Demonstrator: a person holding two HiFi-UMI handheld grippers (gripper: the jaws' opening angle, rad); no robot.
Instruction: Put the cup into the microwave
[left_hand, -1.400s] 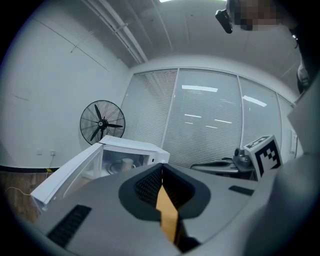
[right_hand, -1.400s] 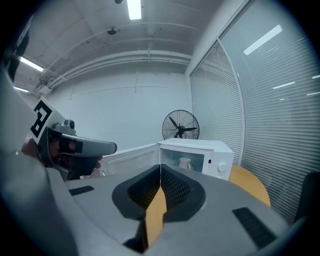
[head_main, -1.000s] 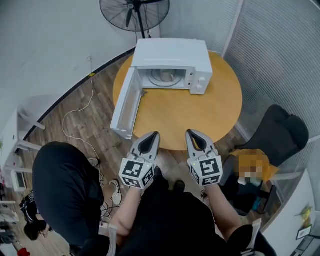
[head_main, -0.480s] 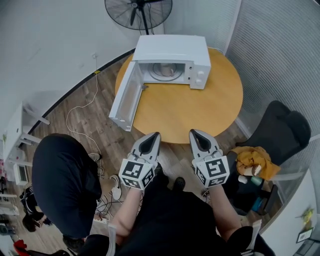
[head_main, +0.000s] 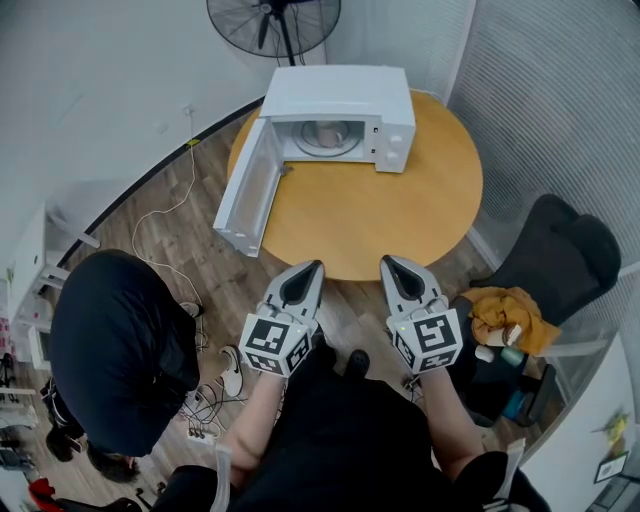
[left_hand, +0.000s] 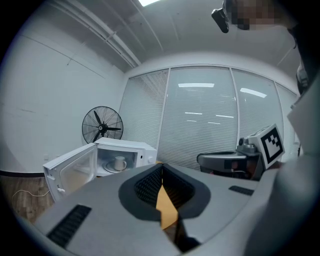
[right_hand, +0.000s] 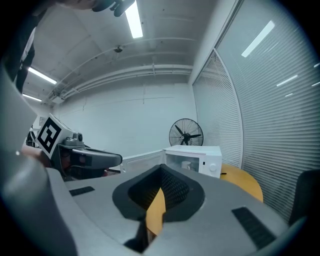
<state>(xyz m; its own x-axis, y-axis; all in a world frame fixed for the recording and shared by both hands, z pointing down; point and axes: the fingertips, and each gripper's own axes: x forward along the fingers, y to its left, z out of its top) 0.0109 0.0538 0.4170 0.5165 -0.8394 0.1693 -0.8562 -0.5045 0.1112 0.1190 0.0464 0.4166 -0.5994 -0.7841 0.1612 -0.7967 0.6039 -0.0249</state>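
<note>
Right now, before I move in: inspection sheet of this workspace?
Surface: round wooden table, bare apart from the microwave.
Job's things: white microwave, door open; cup inside it.
Clutter: nothing seen on the table.
Grippers: left hand-held gripper and right hand-held gripper shut, empty, short of the table edge.
Cables: white cord and a cable tangle on the floor.
Surroundings: pedestal fan, black chair with orange cloth, person in black.
</note>
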